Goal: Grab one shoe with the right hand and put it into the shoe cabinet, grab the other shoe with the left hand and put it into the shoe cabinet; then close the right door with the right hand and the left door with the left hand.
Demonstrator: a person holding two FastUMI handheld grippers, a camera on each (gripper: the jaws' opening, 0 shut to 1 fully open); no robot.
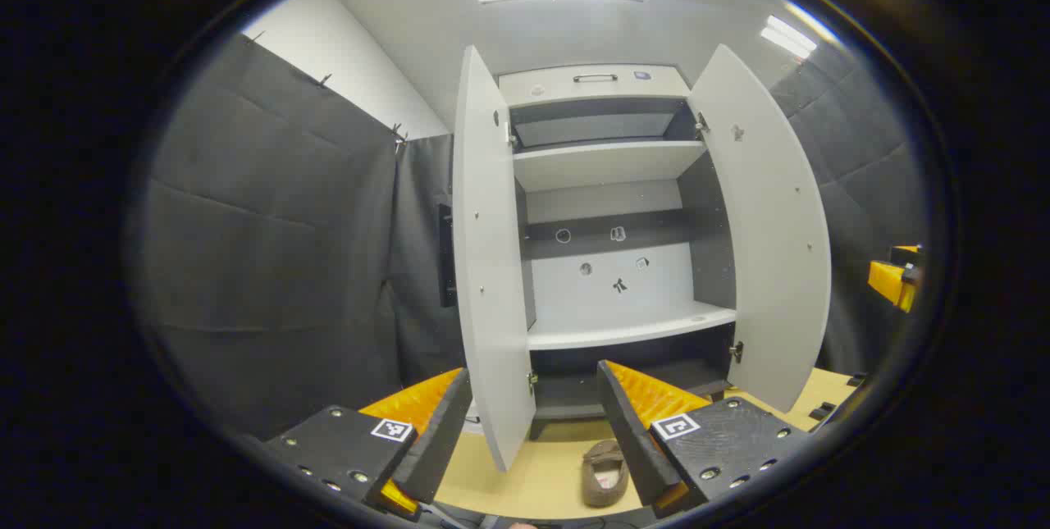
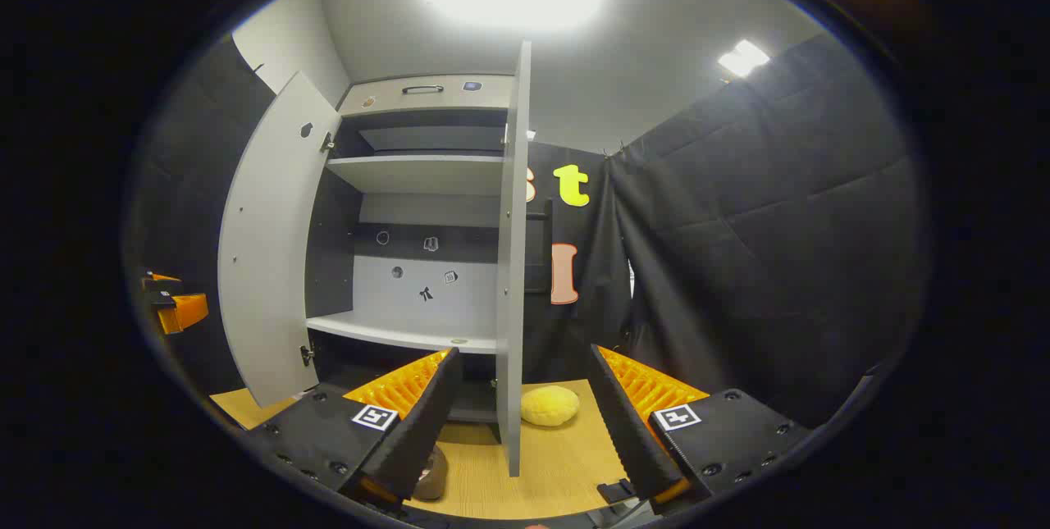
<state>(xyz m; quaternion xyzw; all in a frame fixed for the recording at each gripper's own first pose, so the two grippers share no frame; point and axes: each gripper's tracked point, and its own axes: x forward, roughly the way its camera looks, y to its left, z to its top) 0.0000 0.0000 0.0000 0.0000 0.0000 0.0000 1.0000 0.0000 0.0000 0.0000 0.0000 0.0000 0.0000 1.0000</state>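
Left gripper view looks into a tall white wooden shoe cabinet [image 1: 611, 184] with both doors swung wide: the left door [image 1: 488, 266] and the right door [image 1: 767, 234]. Its pale shelves hold nothing. The left gripper [image 1: 533, 430] has its two fingers spread apart with nothing between them. Just beyond them, on the light wooden floor [image 1: 533, 480] in front of the cabinet, lies a brown soft slipper-like shoe [image 1: 604, 471], sole down, opening upward.

Right gripper view faces the same cabinet from the other side, close to the edge of the right door [image 2: 513, 266]. The right gripper [image 2: 521, 422] is likewise spread and holds nothing. A corner of the brown shoe [image 2: 431, 471] peeks out beside its left finger [image 2: 410, 430]. A round yellow cushion-like object [image 2: 550, 404] rests on the floor beyond the door; whether it is the second shoe cannot be told.

The first step seems not yet begun. To do it well, the right gripper should probably lower over a shoe, close across its rim, then lift clear of the door edge before reaching toward a shelf.
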